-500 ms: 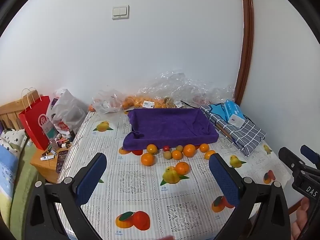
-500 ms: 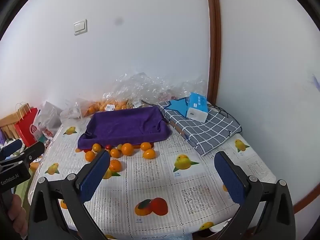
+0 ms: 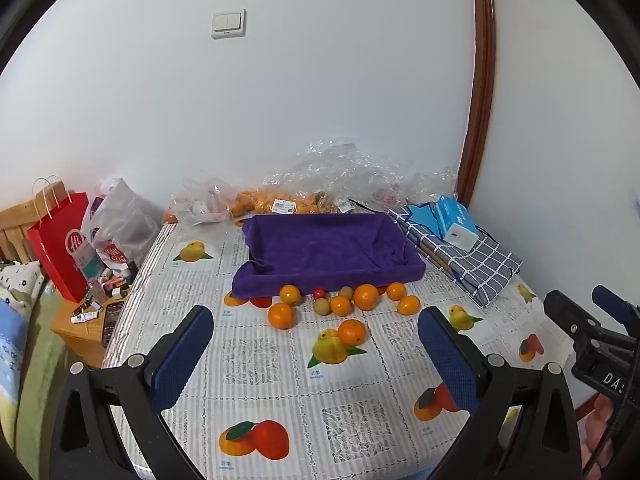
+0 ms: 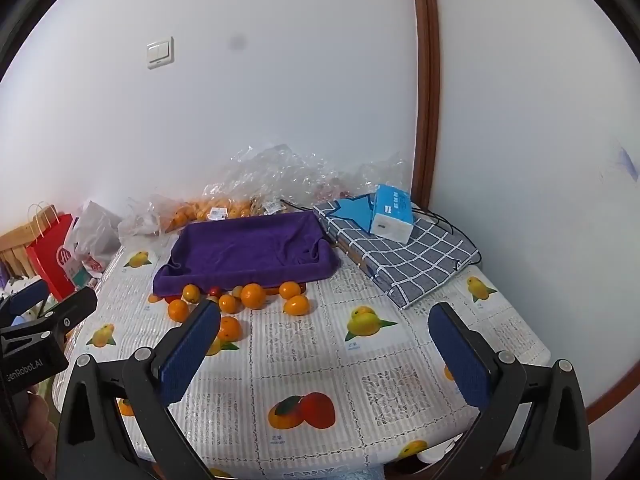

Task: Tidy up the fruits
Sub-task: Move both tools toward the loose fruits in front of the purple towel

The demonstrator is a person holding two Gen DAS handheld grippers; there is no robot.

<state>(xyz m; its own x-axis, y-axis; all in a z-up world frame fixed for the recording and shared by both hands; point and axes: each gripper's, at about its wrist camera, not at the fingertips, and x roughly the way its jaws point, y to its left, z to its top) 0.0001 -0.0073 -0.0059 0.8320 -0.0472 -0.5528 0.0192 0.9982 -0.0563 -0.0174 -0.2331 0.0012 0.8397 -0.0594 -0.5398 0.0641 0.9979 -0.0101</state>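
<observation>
- Barely shifted since half a second back: both views show the same table layout, fruit pile unmoved, both grippers in much the same stance above the near edge.
- Left gripper [image 3: 316,354]: spread wide, nothing between the blue pads, hovering over the patterned tablecloth [image 3: 360,420], well short of the fruit.
- Right gripper [image 4: 324,350]: likewise wide apart and empty, aimed toward the table's middle; loose fruit at about 11 o'clock from it, partly behind its left finger.
- Loose oranges [image 3: 365,297] clustered on the tablecloth at 12 o'clock in the left view, together with a couple of small greenish-brown fruits [image 3: 322,306] and one small red fruit [image 3: 319,293], all just in front of the purple-lined tray [image 3: 332,248].
- One orange [image 3: 352,331] apart from the cluster, nearer the grippers, lying on a printed fruit picture.
- Tray interior bare: no fruit visible inside in either view.
- Progress judged: at the very start, nothing sorted yet; every loose piece left to carry into the tray.
- More oranges in clear plastic bags [image 3: 280,204] against the wall at 12 o'clock behind the tray; cannot tell whether part of the job.
- Checked folded cloth [image 4: 404,256] with blue tissue pack [image 4: 392,214] at 1 o'clock, beside the tray.
</observation>
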